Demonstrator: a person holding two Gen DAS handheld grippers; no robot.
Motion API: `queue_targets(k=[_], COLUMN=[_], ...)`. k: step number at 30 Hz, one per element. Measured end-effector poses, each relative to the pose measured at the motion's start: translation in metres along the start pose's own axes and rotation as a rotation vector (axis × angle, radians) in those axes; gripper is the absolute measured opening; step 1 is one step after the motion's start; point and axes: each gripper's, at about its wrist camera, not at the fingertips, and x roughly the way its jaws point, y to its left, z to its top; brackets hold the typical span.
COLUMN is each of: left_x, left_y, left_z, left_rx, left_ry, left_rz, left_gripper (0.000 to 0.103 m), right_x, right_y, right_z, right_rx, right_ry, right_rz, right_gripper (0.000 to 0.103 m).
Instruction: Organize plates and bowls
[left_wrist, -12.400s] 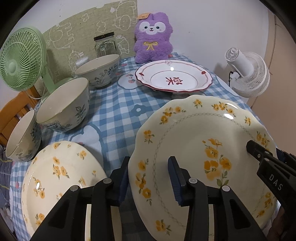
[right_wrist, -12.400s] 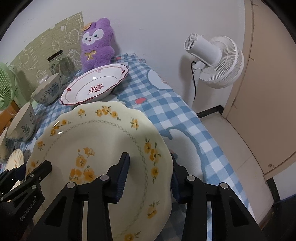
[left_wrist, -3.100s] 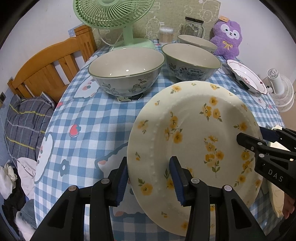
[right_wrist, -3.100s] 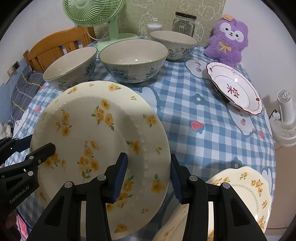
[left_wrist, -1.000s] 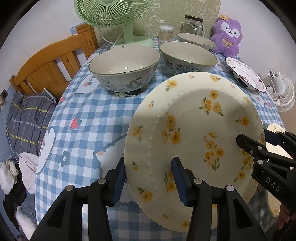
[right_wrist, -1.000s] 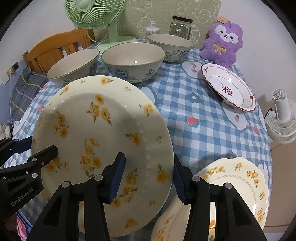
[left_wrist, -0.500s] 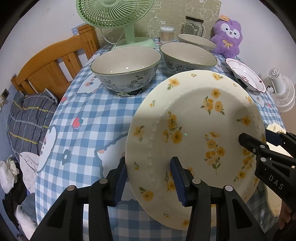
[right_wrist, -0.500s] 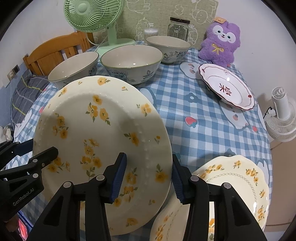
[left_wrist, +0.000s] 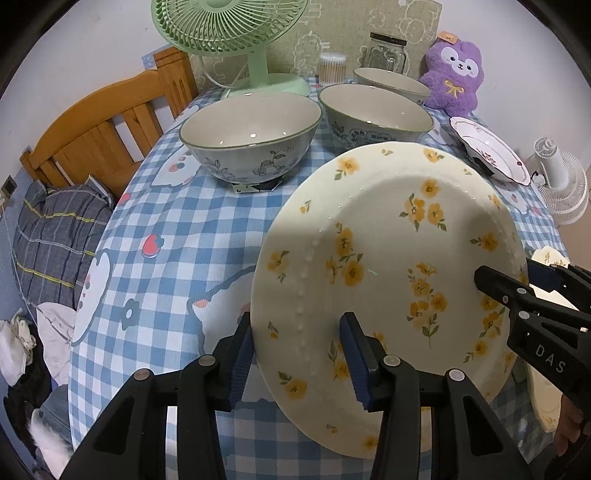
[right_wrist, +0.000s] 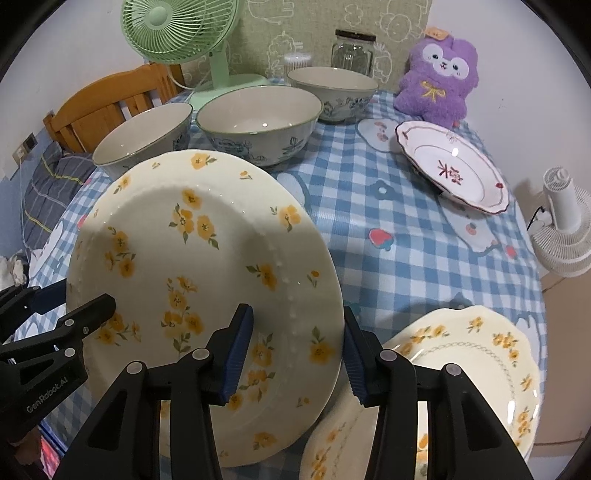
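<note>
Between both grippers (left_wrist: 297, 354) (right_wrist: 299, 350) sits the flowered plate (left_wrist: 388, 266), lifted.

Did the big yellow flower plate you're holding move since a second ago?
Yes. The flower plate, gripped at both edges, has shifted right, and now overlaps the scalloped plate lying on the table.

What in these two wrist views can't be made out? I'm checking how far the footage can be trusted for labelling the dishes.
- Scalloped plate: right wrist view, near edge hidden by the gripper and held plate; left wrist view shows a sliver.
- Table beneath the held plate: hidden in both.
- Red-rimmed plate: what props it up is hidden.
- Furthest bowl: pattern blocked in the left wrist view.
</note>
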Motion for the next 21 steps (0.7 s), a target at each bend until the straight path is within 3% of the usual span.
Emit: queue_targets(k=[21], left_x=[0.025], left_y=[0.008], left_z=[0.013], left_rx=[-0.011], left_ry=[0.016], left_rz=[-0.044], left_gripper=[0.046], right_x=[0.035], right_y=[-0.003], right_z=[0.021], right_rx=[-0.013], right_ry=[0.054], right_rz=[0.014], right_gripper=[0.052])
